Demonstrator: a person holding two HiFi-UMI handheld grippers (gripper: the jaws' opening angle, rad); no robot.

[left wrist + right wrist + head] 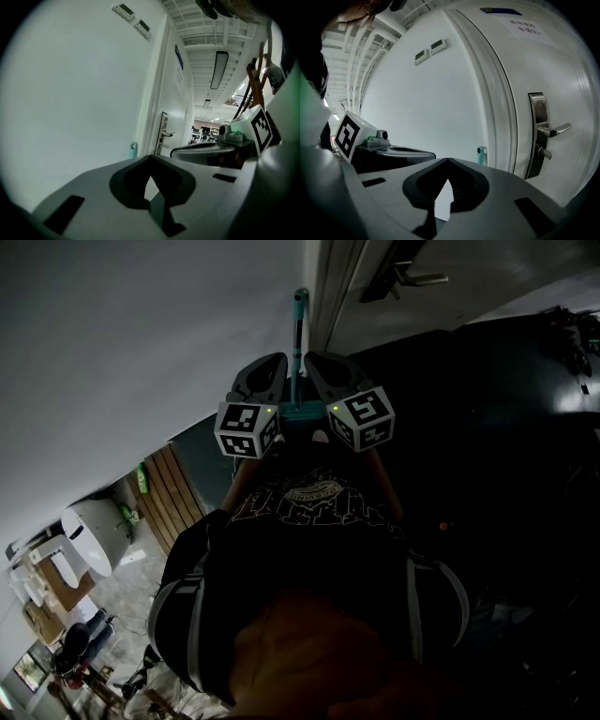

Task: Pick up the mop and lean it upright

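Note:
The mop stands upright against the white wall beside the door frame. In the head view its teal handle tip (301,298) is at the top, its dark pole (298,348) runs down between my two grippers, and the teal mop head (302,412) shows below them. My left gripper (270,367) and right gripper (323,367) flank the pole without touching it. The handle tip (133,147) appears ahead in the left gripper view, and the same tip (481,154) in the right gripper view. The left gripper (150,158) and the right gripper (447,160) are both shut with nothing held.
A white door with a metal lever handle (548,131) is just right of the mop; that handle (165,135) also shows in the left gripper view. Two wall control panels (431,49) sit high on the wall. A white appliance (89,535) and wooden slats (169,493) lie at lower left.

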